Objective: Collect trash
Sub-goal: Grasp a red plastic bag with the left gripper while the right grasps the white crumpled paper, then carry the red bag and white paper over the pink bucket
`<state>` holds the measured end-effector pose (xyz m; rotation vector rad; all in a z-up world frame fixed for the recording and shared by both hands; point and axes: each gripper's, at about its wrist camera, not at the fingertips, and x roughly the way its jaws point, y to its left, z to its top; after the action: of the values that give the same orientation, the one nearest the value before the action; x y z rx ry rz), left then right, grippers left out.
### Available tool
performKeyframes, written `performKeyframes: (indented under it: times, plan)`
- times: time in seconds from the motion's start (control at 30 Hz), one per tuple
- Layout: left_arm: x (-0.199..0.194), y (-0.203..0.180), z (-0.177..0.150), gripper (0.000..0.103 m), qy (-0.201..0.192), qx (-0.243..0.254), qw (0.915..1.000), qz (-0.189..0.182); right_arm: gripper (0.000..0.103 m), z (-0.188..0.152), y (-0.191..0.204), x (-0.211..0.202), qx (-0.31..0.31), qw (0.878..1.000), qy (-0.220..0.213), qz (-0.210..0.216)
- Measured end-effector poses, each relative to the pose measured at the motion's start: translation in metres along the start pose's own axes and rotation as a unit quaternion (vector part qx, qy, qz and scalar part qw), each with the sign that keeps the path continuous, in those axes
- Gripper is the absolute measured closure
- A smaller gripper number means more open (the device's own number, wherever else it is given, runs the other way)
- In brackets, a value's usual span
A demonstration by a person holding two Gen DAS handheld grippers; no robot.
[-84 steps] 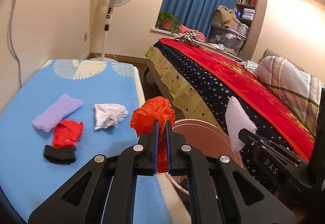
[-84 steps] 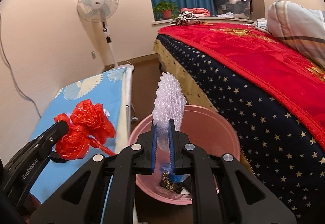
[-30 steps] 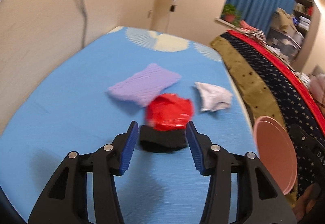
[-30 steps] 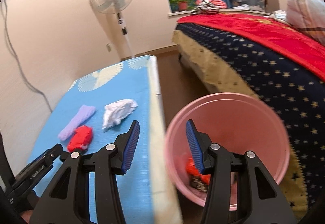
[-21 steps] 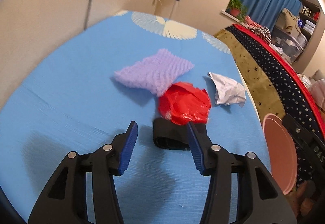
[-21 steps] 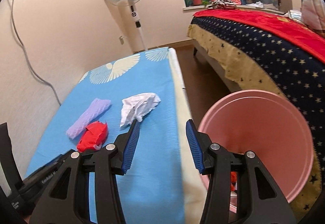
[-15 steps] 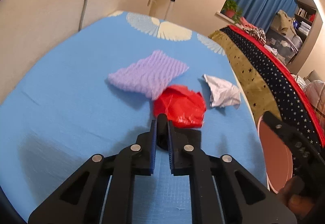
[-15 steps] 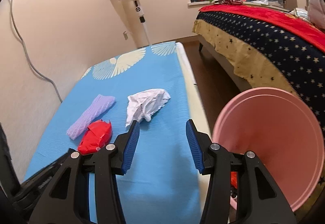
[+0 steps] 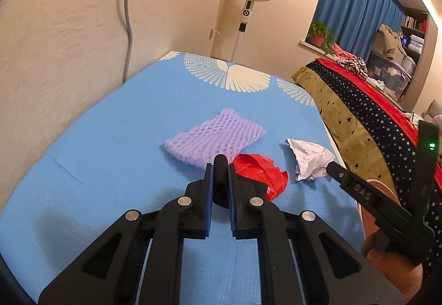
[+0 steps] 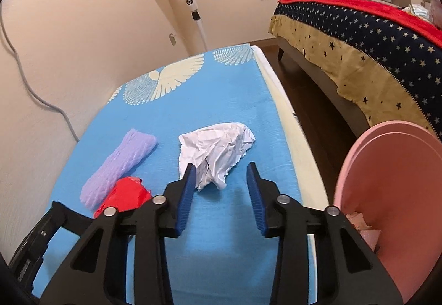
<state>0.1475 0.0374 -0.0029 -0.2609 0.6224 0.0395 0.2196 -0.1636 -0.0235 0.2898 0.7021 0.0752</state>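
The left gripper (image 9: 220,166) pinches a black scrap (image 9: 220,159) over the blue mat (image 9: 110,155), near the red plastic (image 9: 262,175) and purple foam net (image 9: 212,136). The right gripper (image 10: 221,175), jaws closing but still apart, reaches the crumpled white paper's (image 10: 218,147) near edge. The pink bin (image 10: 392,189) stands right.

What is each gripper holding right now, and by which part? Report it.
The left gripper is shut on the black band-like scrap, pinching its raised upper end. The right gripper holds nothing; its closing jaws reach the crumpled white paper.
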Motion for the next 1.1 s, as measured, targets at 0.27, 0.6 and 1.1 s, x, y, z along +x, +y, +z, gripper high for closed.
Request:
performKeyframes:
  times: [0.27,0.6,1.1]
  plan:
    - [-0.004,-0.001,0.003,0.093,-0.004,0.001,1.0,-0.007,0.099,-0.001,0.008,0.003,-0.013,1.0,0.01,0.015]
    - [-0.026,-0.007,0.004,0.093,-0.016,0.005,0.9996,-0.023,0.099,-0.002,0.008,-0.045,-0.043,0.999,-0.01,0.01]
    - [-0.065,-0.024,-0.007,0.093,-0.018,0.031,0.9985,-0.041,0.099,-0.018,0.005,-0.127,-0.082,0.996,-0.038,-0.002]
